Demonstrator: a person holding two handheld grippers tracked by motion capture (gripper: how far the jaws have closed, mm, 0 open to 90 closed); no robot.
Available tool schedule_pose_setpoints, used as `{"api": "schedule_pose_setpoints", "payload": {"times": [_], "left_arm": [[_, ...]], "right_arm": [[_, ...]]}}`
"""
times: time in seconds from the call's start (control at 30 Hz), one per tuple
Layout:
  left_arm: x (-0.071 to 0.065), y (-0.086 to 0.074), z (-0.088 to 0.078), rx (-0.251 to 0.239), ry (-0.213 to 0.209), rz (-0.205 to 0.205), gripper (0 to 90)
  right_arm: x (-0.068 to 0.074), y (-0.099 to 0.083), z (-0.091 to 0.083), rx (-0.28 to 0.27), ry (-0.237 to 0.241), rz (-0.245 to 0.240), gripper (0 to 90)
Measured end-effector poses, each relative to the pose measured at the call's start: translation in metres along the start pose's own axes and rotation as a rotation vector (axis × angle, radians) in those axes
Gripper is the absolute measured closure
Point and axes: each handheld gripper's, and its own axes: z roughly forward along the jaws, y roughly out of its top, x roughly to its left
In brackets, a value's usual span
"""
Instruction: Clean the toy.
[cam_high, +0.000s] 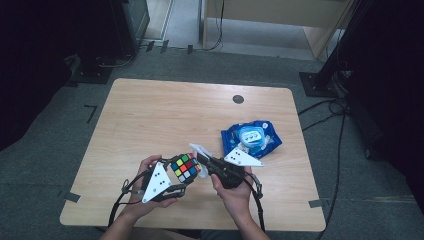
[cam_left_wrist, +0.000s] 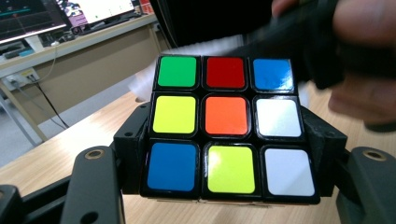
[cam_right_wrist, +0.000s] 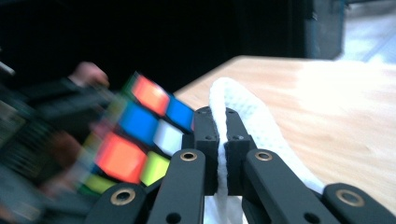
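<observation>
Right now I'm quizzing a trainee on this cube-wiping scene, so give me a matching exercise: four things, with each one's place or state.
1. puzzle cube
2. white cloth
3. blue packet
4. dark round spot

A. lying on the table, right of the hands
B. pinched in the right gripper
C. near the table's far edge
D. clamped in the left gripper

Pairs: 1-D, 2-B, 3-A, 4-C

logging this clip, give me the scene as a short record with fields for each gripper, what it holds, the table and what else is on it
left gripper: shut on the puzzle cube, jaws on its two sides
cube face toward left gripper view: green, red, blue; yellow, orange, white; blue, yellow, white
right gripper: shut on a white wipe, right beside the cube
table: light wood
also on table: blue wipe packet, beyond the right gripper
likely activity: wiping the cube
</observation>
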Motion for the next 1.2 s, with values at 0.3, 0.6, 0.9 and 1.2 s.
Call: {"api": "schedule_pose_setpoints", "payload": {"times": [0.3,0.6,0.9,1.2], "left_arm": [[0.008,-0.002,-0.003,-0.008,0.016,-0.021,33.7],[-0.002,0.0,0.001,-0.007,-0.006,0.002,33.7],[0.002,0.001,-0.003,-0.023,-0.013,-0.029,33.7],[0.008,0.002,-0.007,-0.038,-0.001,-0.037,33.9]], "right_arm": [[-0.018,-0.002,-0.003,0.026,-0.082,0.054,88.1],[0.031,0.035,-0.026,-0.125,0.134,0.006,87.5],[0.019,0.015,-0.011,-0.089,0.11,0.088,86.9],[-0.018,-0.017,0.011,0.122,-0.124,0.056,86.7]]}}
